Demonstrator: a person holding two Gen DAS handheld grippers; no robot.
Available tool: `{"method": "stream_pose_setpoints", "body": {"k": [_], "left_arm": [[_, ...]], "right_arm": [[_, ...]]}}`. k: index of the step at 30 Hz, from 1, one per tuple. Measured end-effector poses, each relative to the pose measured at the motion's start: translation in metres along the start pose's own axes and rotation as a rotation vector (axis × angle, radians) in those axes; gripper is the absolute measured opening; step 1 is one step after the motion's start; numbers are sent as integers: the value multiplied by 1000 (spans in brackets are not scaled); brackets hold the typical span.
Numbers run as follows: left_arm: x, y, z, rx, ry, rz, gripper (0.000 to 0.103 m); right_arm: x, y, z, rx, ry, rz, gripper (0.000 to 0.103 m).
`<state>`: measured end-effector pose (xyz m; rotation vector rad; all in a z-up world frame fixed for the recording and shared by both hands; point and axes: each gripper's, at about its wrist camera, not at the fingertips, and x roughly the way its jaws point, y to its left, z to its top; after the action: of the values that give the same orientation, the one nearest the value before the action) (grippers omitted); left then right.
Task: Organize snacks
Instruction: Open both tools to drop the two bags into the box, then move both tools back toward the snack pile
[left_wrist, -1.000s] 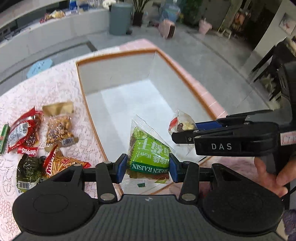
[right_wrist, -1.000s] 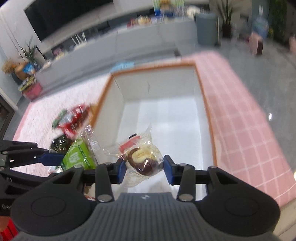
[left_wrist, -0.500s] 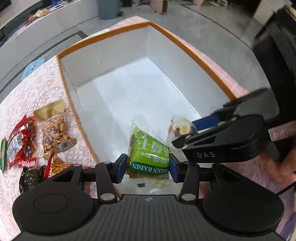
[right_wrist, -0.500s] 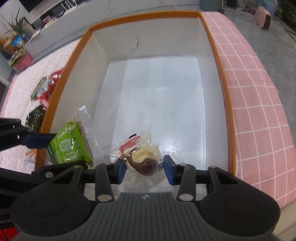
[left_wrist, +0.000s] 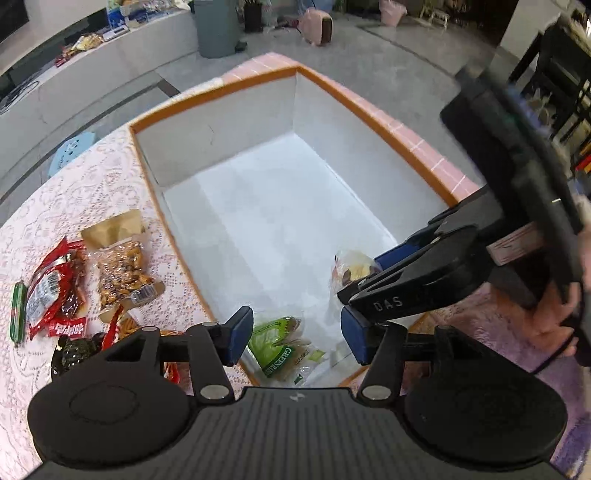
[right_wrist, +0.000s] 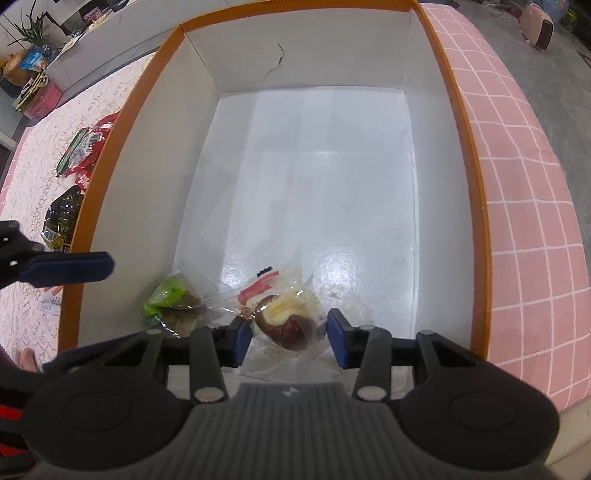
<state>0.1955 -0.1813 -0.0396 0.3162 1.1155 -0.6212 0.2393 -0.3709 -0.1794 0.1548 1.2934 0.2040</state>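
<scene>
A white box with an orange rim (left_wrist: 173, 236) (right_wrist: 476, 206) stands on the table. My left gripper (left_wrist: 297, 338) is open above its near left corner. The green raisin packet (left_wrist: 277, 349) (right_wrist: 168, 299) lies on the box floor below it, free of the pads. My right gripper (right_wrist: 290, 338) (left_wrist: 373, 273) is inside the box with its jaws around a clear-wrapped chocolate and cream cake (right_wrist: 284, 319) (left_wrist: 351, 267). The cake rests at the box floor between the pads, which stand a little apart from it.
Several snack packets lie on the lace tablecloth left of the box: a red packet (left_wrist: 50, 288), a clear nut packet (left_wrist: 122, 269), a dark green packet (left_wrist: 74, 350) (right_wrist: 64, 218). Pink checked cloth (right_wrist: 535, 206) lies right of the box.
My left gripper has opened and the raisin packet has dropped onto the box floor. My right gripper has lowered into the box and its jaws have widened around the cake.
</scene>
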Motion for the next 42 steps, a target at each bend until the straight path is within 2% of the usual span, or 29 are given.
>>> {"method": "stream_pose_setpoints", "body": {"k": [3,9,12,14,17,19,26,30,34,37,39,42], "left_arm": [[-15,6,-6,-50,-34,-5,65],[-39,15,-16,-121,-96,53,65],[-47,22,-20,-171,-123,57,65],[-53,26,-24,-201,-138,61,65],[-60,30,-30,-237,-155,67,65],[-66,30,-36,-254,-170,66,65],[-100,22,-57,-290,-251,78,65],[-126,16,-73,-320,-309,98,65],[-147,11,-88,-340,-351,126,65],[-163,13,-103,-370,-392,115,66],[-170,12,-110,-381,-402,138,66],[-180,12,-120,-378,-427,139,67]], "right_arm": [[1,5,-1,-15,10,-3,44],[1,9,-6,-18,22,4,45],[-2,13,-7,-23,13,-2,46],[-4,15,-8,-23,8,-4,49],[-12,20,-10,-27,-11,-15,59],[-18,24,-13,-31,-29,-27,61],[-62,46,-33,-31,-163,15,69],[-102,67,-57,-31,-283,98,74],[-130,90,-86,-37,-365,183,76],[-143,103,-108,-40,-412,201,76],[-150,107,-124,-46,-447,214,82],[-159,109,-143,-50,-484,196,83]]}}
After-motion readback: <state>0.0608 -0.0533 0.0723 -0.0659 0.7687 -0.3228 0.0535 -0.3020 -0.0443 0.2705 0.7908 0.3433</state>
